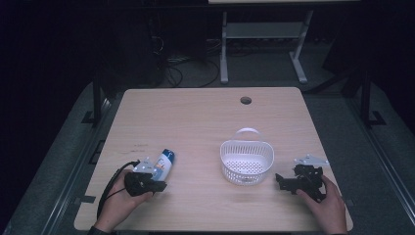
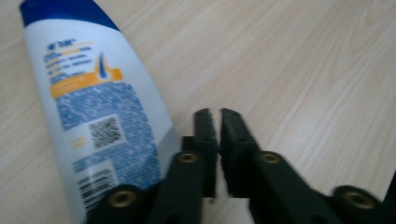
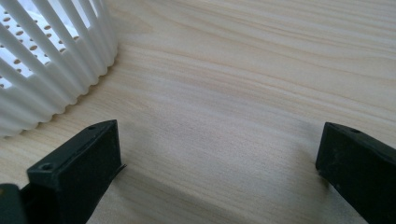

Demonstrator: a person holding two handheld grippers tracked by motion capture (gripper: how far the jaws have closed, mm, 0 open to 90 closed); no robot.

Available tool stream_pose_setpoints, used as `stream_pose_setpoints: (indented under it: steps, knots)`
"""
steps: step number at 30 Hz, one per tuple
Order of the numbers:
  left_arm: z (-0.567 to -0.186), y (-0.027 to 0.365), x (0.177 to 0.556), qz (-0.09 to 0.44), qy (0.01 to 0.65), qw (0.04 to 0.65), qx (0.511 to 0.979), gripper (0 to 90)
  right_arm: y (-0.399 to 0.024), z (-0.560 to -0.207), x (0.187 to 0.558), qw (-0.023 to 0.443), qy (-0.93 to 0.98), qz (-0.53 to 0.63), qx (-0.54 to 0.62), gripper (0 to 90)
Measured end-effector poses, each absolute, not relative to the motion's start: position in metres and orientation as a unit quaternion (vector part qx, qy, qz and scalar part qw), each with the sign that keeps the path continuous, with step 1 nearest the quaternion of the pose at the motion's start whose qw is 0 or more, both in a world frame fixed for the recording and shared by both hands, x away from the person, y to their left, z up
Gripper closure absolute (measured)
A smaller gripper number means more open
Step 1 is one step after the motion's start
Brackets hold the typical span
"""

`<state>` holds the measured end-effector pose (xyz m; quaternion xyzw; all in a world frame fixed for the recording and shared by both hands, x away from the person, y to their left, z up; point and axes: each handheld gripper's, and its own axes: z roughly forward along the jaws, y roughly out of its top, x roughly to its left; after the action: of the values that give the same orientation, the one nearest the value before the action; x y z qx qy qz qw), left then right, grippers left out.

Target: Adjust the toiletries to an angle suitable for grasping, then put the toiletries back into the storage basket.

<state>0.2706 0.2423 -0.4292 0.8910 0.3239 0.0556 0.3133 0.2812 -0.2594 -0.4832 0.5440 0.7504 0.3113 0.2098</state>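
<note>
A white shampoo bottle (image 1: 164, 163) with a blue cap lies flat on the wooden table (image 1: 195, 122), front left. My left gripper (image 1: 155, 186) rests just beside its base; in the left gripper view the jaws stand shut with nothing between them, right of the bottle (image 2: 100, 121). A white slatted basket (image 1: 246, 160) with a handle stands right of centre. My right gripper (image 1: 280, 180) lies on the table just right of the basket, its jaws wide apart over bare wood (image 3: 219, 154), with the basket wall (image 3: 51, 70) at the upper left.
A round cable hole (image 1: 245, 100) sits near the table's far edge. A person's hands hold both grippers at the near edge. Behind the table stand a white desk frame (image 1: 264, 39) and cables on a dark floor.
</note>
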Motion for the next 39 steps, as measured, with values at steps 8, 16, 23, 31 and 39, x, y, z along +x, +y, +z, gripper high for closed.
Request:
stream_pose_setpoints:
  steps: [8, 16, 23, 31, 39]
  knots:
    - [-0.419, 0.243, 0.276, 0.062, 0.338, 0.318, 0.884, 57.4, -0.259, -0.483, 0.281, 0.210, 0.750, 0.311, 0.544, 0.0]
    - [-0.407, 0.240, 0.291, 0.088, 0.344, 0.315, 0.880, 41.3, -0.259, -0.483, 0.281, 0.210, 0.750, 0.311, 0.544, 0.0]
    - [-0.399, 0.244, 0.308, 0.107, 0.356, 0.314, 0.873, 35.8, -0.259, -0.483, 0.281, 0.209, 0.750, 0.312, 0.544, 0.0]
    - [-0.400, 0.246, 0.329, 0.120, 0.377, 0.308, 0.865, 29.3, -0.259, -0.483, 0.281, 0.210, 0.751, 0.311, 0.544, 0.0]
    - [-0.411, 0.244, 0.345, 0.108, 0.397, 0.291, 0.864, 25.5, -0.259, -0.483, 0.281, 0.210, 0.751, 0.312, 0.543, 0.0]
